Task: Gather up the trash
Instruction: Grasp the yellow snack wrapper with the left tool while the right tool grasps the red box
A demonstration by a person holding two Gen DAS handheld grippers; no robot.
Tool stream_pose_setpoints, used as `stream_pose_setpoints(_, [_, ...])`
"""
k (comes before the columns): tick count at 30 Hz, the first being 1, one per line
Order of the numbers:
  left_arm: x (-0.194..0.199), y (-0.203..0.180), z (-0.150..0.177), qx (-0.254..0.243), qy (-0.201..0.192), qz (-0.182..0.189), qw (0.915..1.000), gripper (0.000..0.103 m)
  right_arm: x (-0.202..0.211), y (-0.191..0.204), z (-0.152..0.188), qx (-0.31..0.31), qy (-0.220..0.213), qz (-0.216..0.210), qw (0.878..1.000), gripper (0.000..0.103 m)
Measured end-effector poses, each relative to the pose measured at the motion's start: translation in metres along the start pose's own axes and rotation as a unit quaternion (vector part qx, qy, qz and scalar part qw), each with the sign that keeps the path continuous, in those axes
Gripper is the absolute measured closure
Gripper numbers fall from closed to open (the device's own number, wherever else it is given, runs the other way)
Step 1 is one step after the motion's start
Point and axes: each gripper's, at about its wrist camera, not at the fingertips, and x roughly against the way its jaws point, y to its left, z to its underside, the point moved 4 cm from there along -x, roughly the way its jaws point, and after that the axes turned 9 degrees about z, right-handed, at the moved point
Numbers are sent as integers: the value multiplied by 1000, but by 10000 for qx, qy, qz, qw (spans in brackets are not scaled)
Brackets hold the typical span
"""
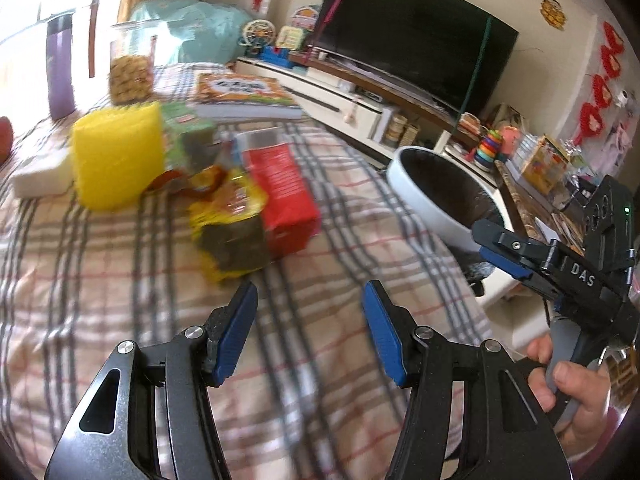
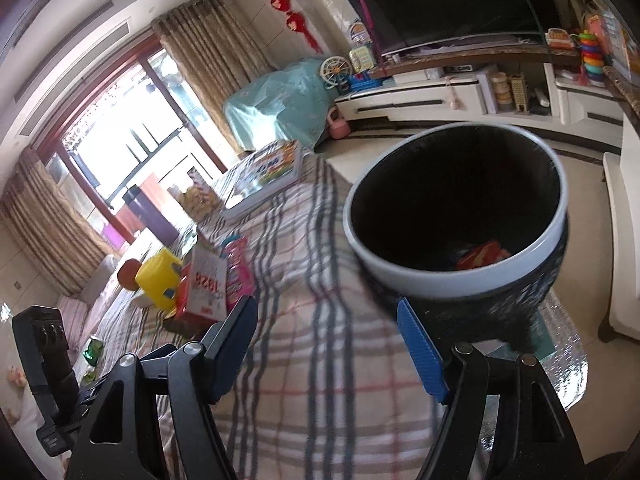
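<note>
My left gripper (image 1: 310, 292) stands open over the plaid cloth (image 1: 120, 280), with nothing between its blue pads. Just ahead of it lie a crumpled yellow snack wrapper (image 1: 228, 208) and a red box (image 1: 284, 188). A yellow block (image 1: 116, 156) and a green packet (image 1: 188, 128) sit further back. My right gripper (image 2: 326, 308) is open and empty in front of the white-rimmed bin (image 2: 440, 276). A red wrapper (image 2: 484, 254) lies inside the bin. In the left wrist view a hand holds the right gripper (image 1: 482, 240) near the bin (image 1: 404, 172).
At the far end of the cloth are a picture book (image 1: 244, 92), a snack jar (image 1: 130, 68), a purple bottle (image 1: 60, 68) and a white pack (image 1: 40, 172). Beyond the bin a TV (image 1: 412, 36) stands on a low cabinet (image 1: 320, 88) with toys.
</note>
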Motion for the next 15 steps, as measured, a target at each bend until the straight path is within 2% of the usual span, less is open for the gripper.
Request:
stream_pose_setpoints(7, [12, 34, 8, 291, -71, -195, 9994, 47, -6, 24, 13, 172, 115, -119, 9997, 29])
stream_pose_setpoints(15, [14, 55, 7, 420, -98, -329, 9985, 47, -18, 54, 26, 456, 248, -232, 9984, 29])
